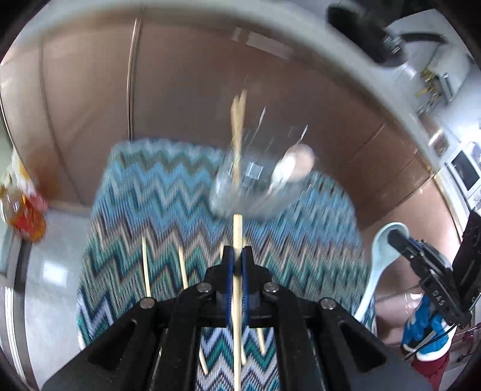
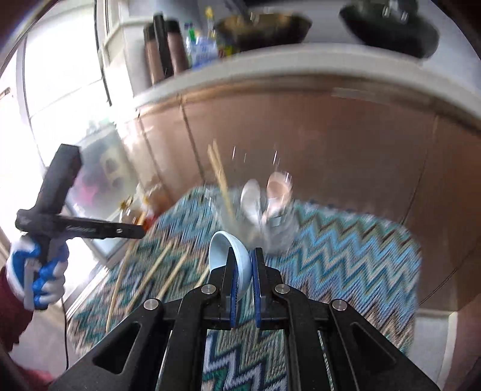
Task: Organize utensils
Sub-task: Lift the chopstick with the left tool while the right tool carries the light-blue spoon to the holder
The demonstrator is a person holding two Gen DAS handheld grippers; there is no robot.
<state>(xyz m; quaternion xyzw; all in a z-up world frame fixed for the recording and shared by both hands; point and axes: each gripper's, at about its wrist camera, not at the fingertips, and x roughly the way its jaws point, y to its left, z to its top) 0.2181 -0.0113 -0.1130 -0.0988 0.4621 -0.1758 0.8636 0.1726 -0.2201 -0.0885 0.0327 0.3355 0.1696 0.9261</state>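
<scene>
My left gripper (image 1: 237, 251) is shut on a pale wooden chopstick (image 1: 237, 234) that points toward a clear glass (image 1: 255, 183) on the zigzag mat (image 1: 150, 210). The glass holds chopsticks (image 1: 237, 120) and spoons (image 1: 296, 164). My right gripper (image 2: 243, 255) is shut on a light blue spoon (image 2: 230, 249), bowl forward, short of the glass (image 2: 264, 216). The spoon (image 1: 380, 249) and the right gripper (image 1: 396, 239) also show at the right of the left wrist view. Several loose chopsticks (image 2: 150, 270) lie on the mat (image 2: 345, 255).
Brown cabinet doors (image 1: 210, 90) stand behind the mat under a white countertop (image 2: 300, 60) with bottles (image 2: 168, 48) and dark pans (image 2: 387, 27). A bottle of amber liquid (image 1: 24, 210) stands left of the mat. The left gripper (image 2: 129, 231), held in a gloved hand, shows in the right wrist view.
</scene>
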